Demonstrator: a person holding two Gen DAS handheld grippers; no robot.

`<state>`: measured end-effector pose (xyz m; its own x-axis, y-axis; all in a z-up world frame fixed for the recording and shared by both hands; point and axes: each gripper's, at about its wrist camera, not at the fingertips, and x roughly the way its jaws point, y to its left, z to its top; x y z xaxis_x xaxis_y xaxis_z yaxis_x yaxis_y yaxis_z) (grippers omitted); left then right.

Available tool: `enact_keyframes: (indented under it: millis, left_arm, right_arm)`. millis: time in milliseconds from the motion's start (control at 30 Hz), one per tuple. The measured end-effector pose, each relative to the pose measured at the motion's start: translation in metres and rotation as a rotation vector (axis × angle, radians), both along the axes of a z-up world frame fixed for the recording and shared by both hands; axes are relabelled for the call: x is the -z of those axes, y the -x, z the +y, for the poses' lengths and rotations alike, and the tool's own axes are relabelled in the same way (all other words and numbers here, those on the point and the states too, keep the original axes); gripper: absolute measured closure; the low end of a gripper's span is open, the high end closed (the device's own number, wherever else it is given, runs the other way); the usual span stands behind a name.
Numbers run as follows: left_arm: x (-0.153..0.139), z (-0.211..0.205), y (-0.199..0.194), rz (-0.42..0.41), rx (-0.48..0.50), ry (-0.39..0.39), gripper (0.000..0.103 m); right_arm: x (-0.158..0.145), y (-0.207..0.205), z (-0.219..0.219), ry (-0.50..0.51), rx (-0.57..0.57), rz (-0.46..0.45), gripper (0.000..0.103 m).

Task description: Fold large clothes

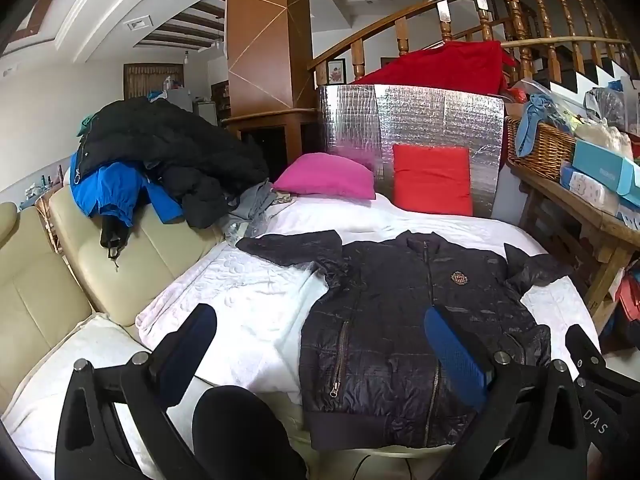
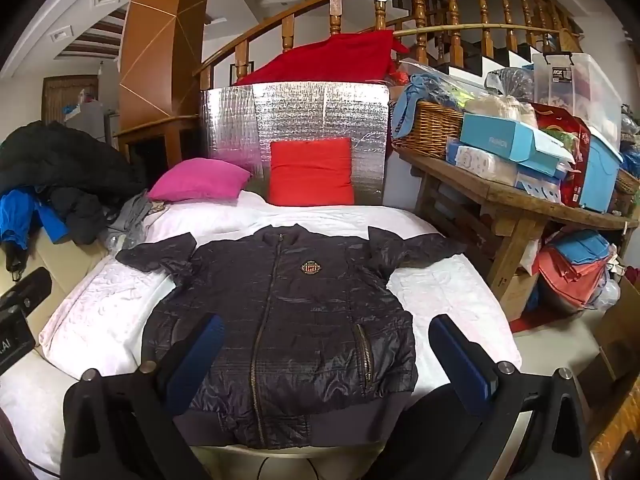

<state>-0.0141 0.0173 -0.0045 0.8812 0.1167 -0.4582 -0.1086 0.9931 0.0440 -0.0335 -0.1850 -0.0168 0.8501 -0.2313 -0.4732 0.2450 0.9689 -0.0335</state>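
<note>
I am holding both my left gripper (image 1: 320, 344) and right gripper (image 2: 324, 344) with jaws apart above the jacket (image 2: 280, 312) in the frame centre; it is looking soft and slippery, so I am aiming for the sleeve.

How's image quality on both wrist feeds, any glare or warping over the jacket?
Left wrist: the jacket is sharp and evenly lit; fisheye bends the stair railing, and the foil panel glints. Right wrist: the jacket's badge is crisp, the corners are vignetted black, and the foil again shines brightly.
</note>
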Motion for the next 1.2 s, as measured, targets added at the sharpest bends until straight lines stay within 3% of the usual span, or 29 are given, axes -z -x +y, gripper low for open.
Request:
enact_keyframes:
  millis: [1200]
  left_arm:
    - [0.015, -0.011, -0.007, 0.05, 0.039, -0.025, 0.0]
  right_arm:
    - [0.003, -0.001, -0.004, -0.007, 0.011, 0.005, 0.0]
